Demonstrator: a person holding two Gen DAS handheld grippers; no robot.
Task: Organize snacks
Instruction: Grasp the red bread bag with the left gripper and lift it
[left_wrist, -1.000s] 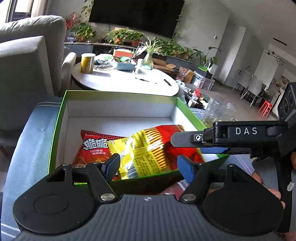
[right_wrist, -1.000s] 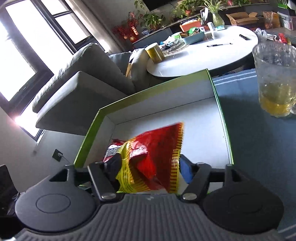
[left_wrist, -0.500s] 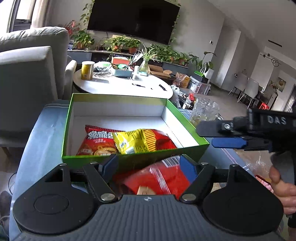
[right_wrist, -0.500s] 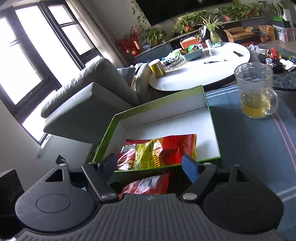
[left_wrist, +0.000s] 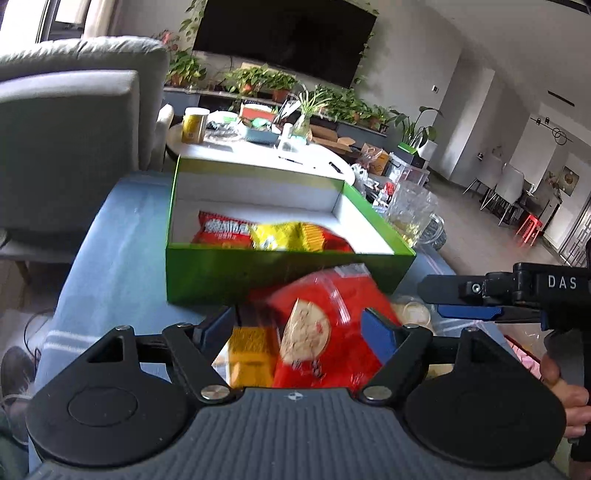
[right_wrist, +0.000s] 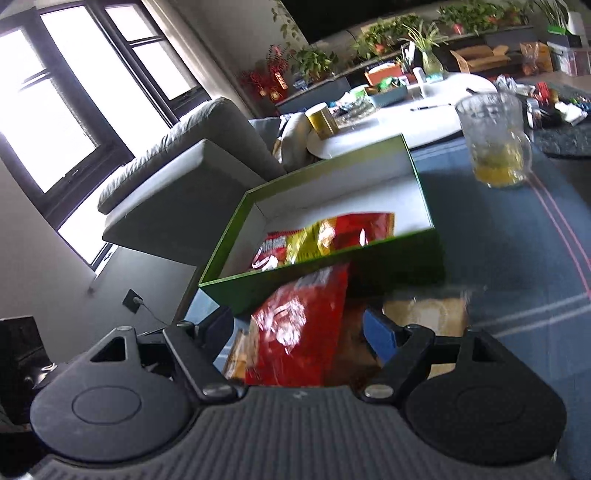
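A green box (left_wrist: 221, 273) (right_wrist: 388, 266) stands on the blue cloth. Inside it lie a red snack bag (left_wrist: 221, 230) and a yellow-and-red bag (left_wrist: 291, 236) (right_wrist: 332, 236). In front of the box a red cracker bag (left_wrist: 332, 314) (right_wrist: 299, 332) leans against the box's front wall. My left gripper (left_wrist: 297, 321) hovers over this bag, its jaws opening, pads not pressing it. My right gripper (right_wrist: 297, 321) is open above the same bag, and shows side-on at the right (left_wrist: 434, 299) in the left wrist view.
A yellow packet (left_wrist: 251, 350) and clear-wrapped packs (right_wrist: 424, 310) lie beside the red bag. A glass mug (left_wrist: 410, 210) (right_wrist: 495, 144) of yellow drink stands right of the box. A grey armchair (left_wrist: 66, 129) is at left, a cluttered round white table (left_wrist: 258, 155) behind. A hand (left_wrist: 565, 391) holds the right gripper.
Both grippers drew back from over the box toward the near side. The yellow-and-red bag stayed in the box. Both jaws stand wider, and the red cracker bag came into view.
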